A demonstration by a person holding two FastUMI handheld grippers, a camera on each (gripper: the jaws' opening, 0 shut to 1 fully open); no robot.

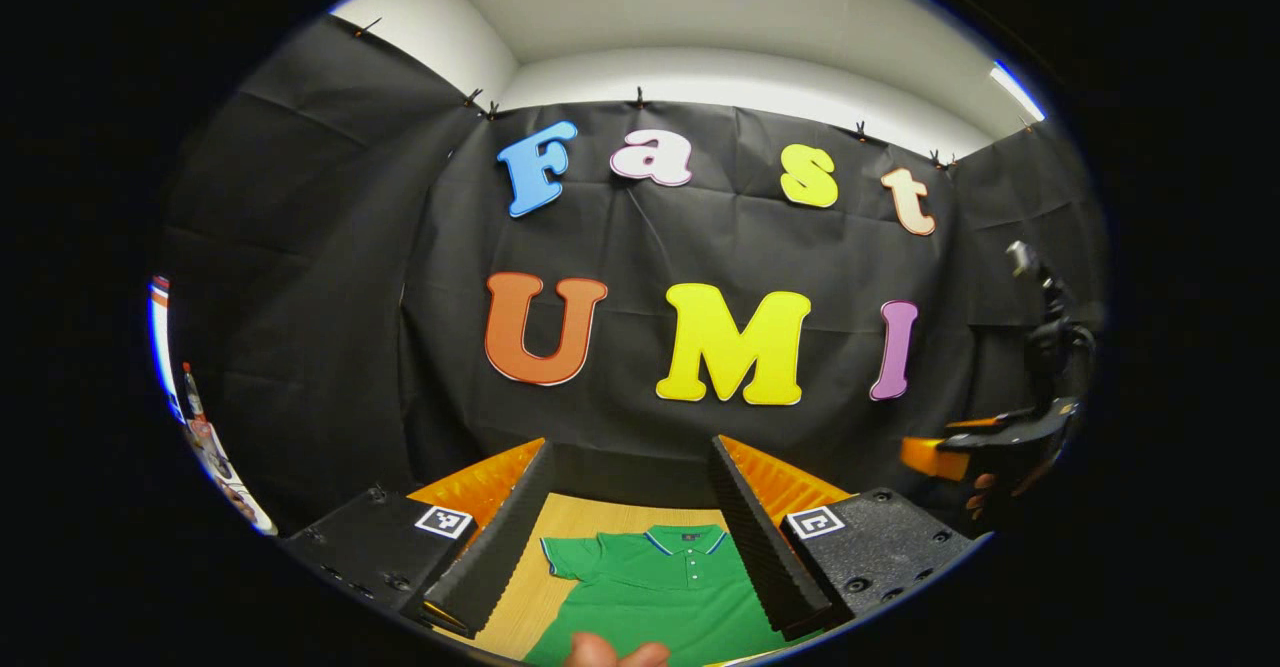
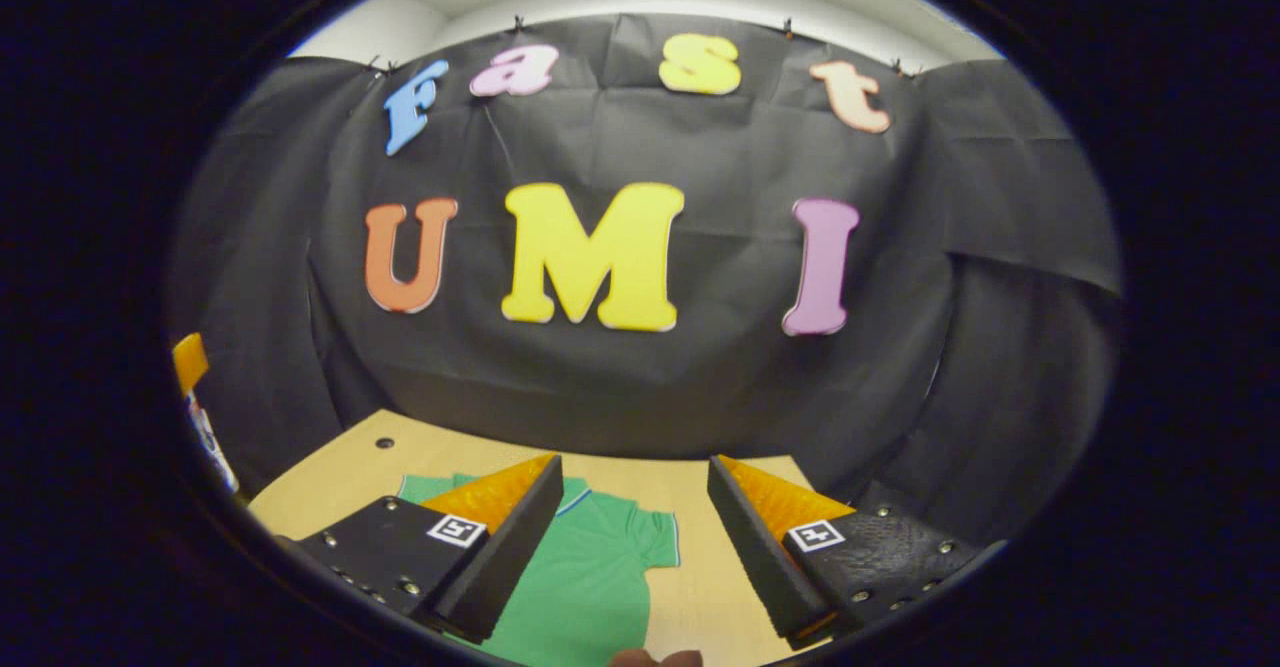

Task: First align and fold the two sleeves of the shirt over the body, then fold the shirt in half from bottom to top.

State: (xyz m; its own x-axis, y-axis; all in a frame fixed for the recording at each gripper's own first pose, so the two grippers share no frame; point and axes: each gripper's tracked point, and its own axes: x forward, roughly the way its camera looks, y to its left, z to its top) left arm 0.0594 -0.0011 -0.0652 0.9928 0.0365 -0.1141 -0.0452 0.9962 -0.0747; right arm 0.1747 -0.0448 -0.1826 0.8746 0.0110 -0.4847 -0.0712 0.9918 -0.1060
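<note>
Shirt (image 1: 655,592) flat on table (image 2: 330,482), wall (image 2: 640,387) behind

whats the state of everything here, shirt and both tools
green shirt: lying flat on the wooden table, collar toward the wall, sleeves spread out, nothing folded yet
left tool: open, raised above the shirt, holding nothing
right tool: open, raised above the shirt's sleeve side, holding nothing

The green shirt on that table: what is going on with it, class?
A person holds a two-finger gripper in each hand above a wooden table. The green shirt lies flat on it, collar away from the person, short sleeves spread out and not yet folded. The left gripper and the right gripper both hang open over the shirt, touching nothing. Folding has apparently not begun.
</note>
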